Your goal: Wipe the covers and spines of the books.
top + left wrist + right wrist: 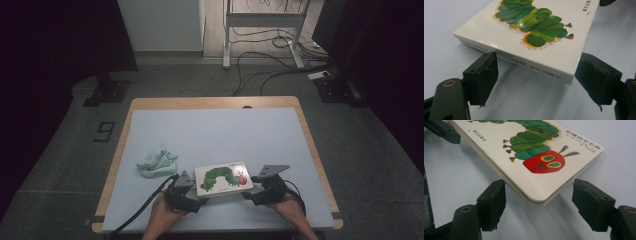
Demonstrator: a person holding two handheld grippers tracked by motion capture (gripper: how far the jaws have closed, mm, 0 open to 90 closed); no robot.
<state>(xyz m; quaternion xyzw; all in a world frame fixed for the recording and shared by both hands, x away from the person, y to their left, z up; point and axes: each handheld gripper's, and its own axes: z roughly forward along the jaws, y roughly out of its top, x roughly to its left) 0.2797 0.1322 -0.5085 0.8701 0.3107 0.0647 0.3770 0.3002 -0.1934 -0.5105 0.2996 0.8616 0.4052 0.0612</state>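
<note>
A white board book [222, 179] with a green caterpillar on its cover lies near the table's front edge. My left gripper [189, 191] is at the book's left end and stands open. In the left gripper view its jaws [539, 72] sit either side of the book's [536, 37] spine corner, with one pad [482, 75] close to the spine. My right gripper [256, 189] is at the right end, also open. In the right gripper view [540, 195] its jaws flank the rounded corner of the book [529, 157] by the red head. A shadow lies under that corner.
A crumpled pale green cloth [157, 162] lies left of the book. The grey-blue table top [215, 130] has a wooden rim. Black stands, a white desk frame and cables occupy the floor beyond the far edge.
</note>
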